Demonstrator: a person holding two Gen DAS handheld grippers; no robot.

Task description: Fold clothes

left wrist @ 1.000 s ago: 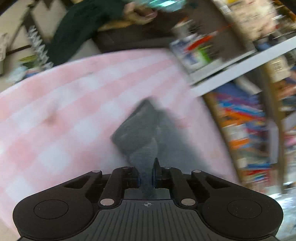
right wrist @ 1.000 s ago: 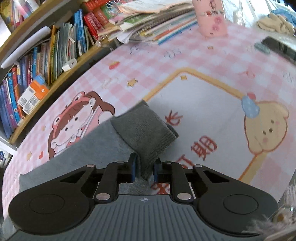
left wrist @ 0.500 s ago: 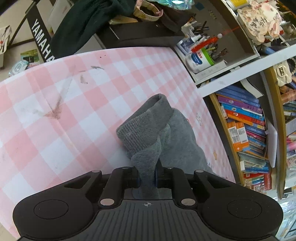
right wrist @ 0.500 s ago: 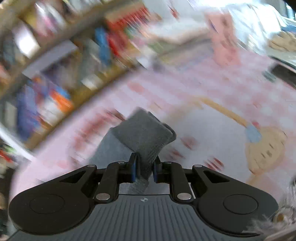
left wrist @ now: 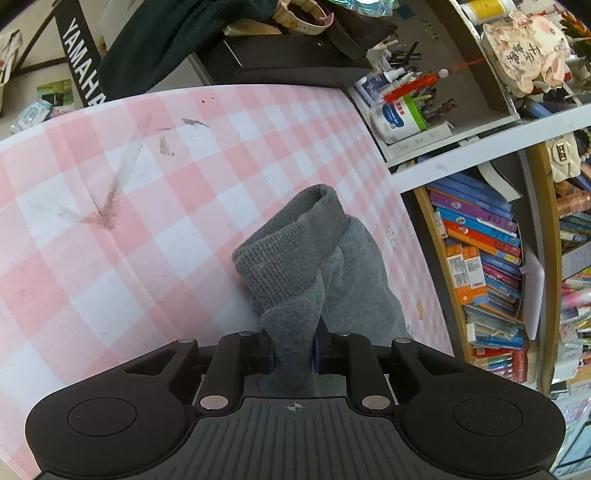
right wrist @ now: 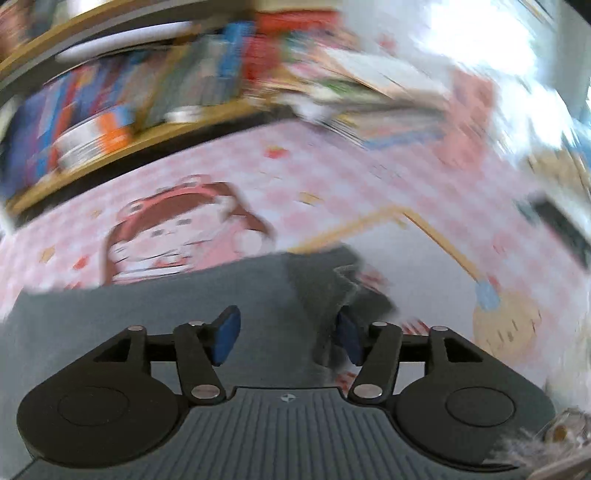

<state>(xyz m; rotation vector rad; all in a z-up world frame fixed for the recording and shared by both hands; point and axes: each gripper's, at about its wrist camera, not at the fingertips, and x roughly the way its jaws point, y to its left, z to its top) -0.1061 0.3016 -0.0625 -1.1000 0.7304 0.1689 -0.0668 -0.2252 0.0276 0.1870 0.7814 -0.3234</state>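
Observation:
A grey sweatshirt-type garment (left wrist: 332,273) lies on the pink checked table cover (left wrist: 147,206). My left gripper (left wrist: 293,350) is shut on a ribbed cuff end of it, and the cuff bunches up just ahead of the jaws. In the blurred right wrist view the same grey garment (right wrist: 207,295) lies flat on the cover, with its darker ribbed cuff (right wrist: 325,284) near the right pad. My right gripper (right wrist: 288,334) is open, its blue pads wide apart over the cloth, holding nothing.
A bookshelf (left wrist: 487,266) full of books stands along the table's right side, with bottles and pens (left wrist: 399,110) above it. A dark cloth (left wrist: 177,33) lies on a black keyboard beyond the table's far edge. Cartoon prints (right wrist: 184,236) mark the cover. Stacked books (right wrist: 369,103) lie at the back.
My right gripper has opened and let go of the cuff, and it is moving fast, so its view is blurred. My left gripper stays shut on the other cuff and has settled.

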